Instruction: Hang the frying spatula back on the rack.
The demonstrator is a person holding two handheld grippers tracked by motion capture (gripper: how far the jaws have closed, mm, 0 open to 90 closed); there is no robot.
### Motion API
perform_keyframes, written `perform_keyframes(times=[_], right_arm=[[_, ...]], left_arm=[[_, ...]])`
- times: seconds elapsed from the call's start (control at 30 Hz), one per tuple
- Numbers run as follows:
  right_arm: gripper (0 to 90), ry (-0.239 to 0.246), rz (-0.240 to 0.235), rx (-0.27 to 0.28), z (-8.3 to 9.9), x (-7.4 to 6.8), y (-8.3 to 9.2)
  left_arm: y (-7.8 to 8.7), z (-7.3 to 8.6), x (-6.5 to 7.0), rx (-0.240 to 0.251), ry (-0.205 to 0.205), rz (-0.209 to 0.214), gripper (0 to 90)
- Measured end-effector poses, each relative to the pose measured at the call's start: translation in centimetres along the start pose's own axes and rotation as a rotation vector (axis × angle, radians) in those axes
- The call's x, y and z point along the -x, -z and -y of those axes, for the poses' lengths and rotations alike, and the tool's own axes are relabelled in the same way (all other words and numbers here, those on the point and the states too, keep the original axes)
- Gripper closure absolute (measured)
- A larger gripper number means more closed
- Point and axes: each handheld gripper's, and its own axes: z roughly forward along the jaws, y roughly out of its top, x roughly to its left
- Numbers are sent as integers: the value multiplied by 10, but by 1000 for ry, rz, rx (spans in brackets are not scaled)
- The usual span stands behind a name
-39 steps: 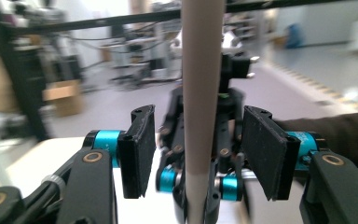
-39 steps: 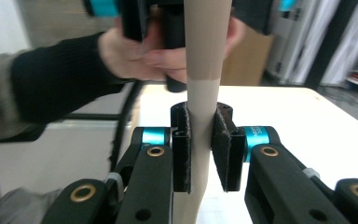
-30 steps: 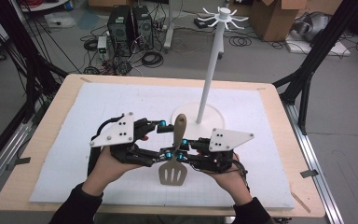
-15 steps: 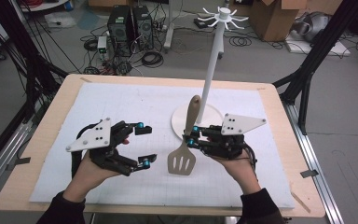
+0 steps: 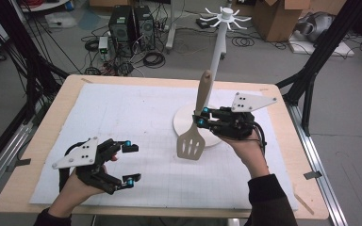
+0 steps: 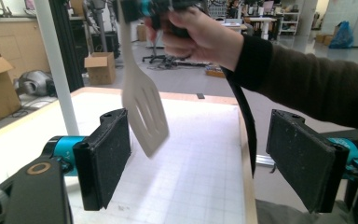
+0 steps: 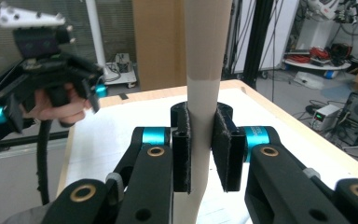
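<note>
Currently my right gripper (image 5: 201, 117) was clamped on the handle of the spatula (image 5: 194, 137), both pads pressed flat against the wooden shaft, as the right gripper view (image 7: 200, 154) confirmed. The spatula hung nearly upright above the table (image 5: 37, 141), handle tip up and leaning slightly away from me, slotted blade down. In the high view the blade sat over the near left edge of the round white base (image 5: 181, 121) of the hook stand (image 5: 220, 47); whether the blade touched the mat I could not tell, but it looked lifted clear.

My left gripper (image 5: 130, 162) was apart from the spatula, low over the white grid mat (image 5: 122, 113) toward the near left part of the table. Its jaws had just been opening and stood wide, with nothing pressed between the pads. In the left gripper view (image 6: 200, 158) the spatula blade (image 6: 142, 112) appeared between the two black pads, but farther off, held up by my right hand (image 6: 200, 37) and not touched by either pad.

The stand's white pole rose behind the spatula handle, with its ring of hooks at the top. My left hand (image 7: 56, 109) with its gripper showed at the upper left of the right gripper view, well apart from the clamped handle.
</note>
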Motion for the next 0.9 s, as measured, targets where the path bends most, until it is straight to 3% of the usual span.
perform_keyframes(times=[0.47,0.9], right_arm=[[791,-32,66,-14,-21,28,0],[792,-70,94,-17,-45,42,-11]], left_arm=[[3,11,2,-15,6,11,231],[3,11,3,7,6,18,225]])
